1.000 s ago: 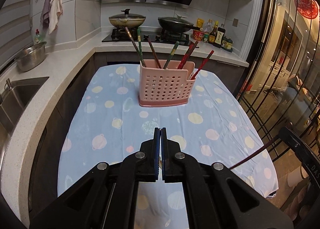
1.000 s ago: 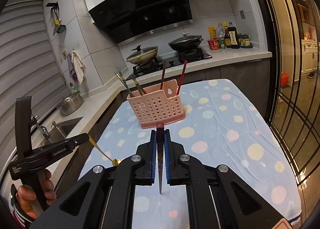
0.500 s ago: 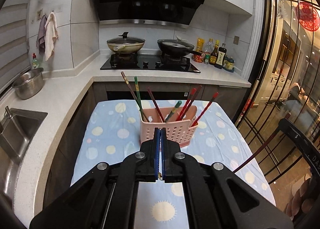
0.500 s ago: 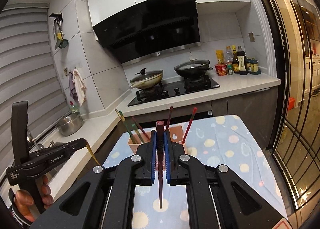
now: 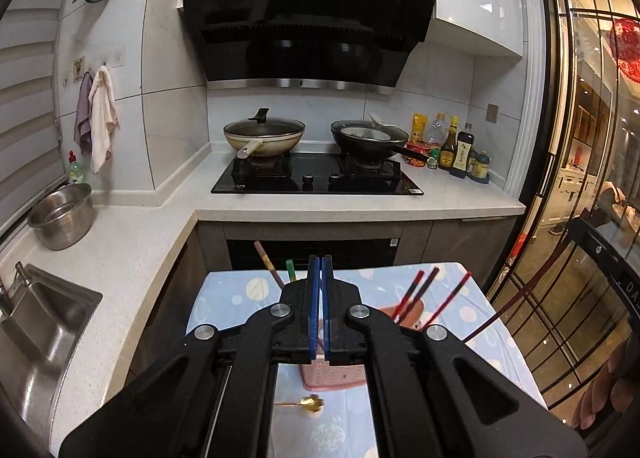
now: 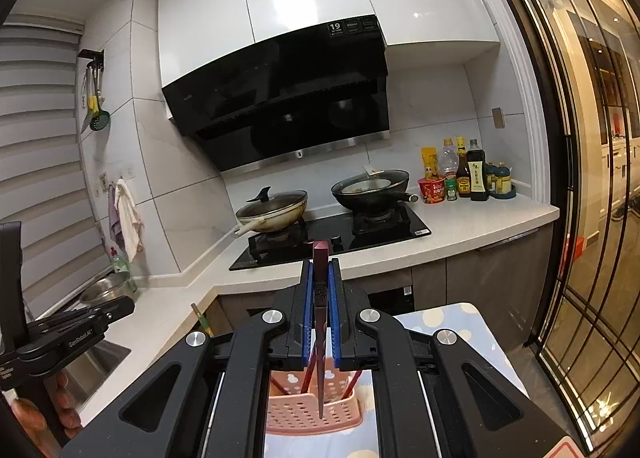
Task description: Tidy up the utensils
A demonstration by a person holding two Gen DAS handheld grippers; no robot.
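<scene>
A pink perforated utensil holder stands on the dotted blue tablecloth, with several chopsticks leaning in it. My right gripper is shut on a dark red chopstick. The chopstick hangs upright with its lower tip over the holder's front wall. My left gripper is shut, and the gold spoon it carries shows below its pads, just in front of the holder. In the right wrist view the left gripper stands off to the left, in a person's hand.
An L-shaped counter wraps the table's left and far sides, with a sink, a steel colander and a hob with two pans. Sauce bottles stand at the far right. A glass partition bounds the right side.
Both grippers have risen and closed in on the holder, which has slid from mid-view to beneath the fingers. The chopstick and the spoon stay gripped.
</scene>
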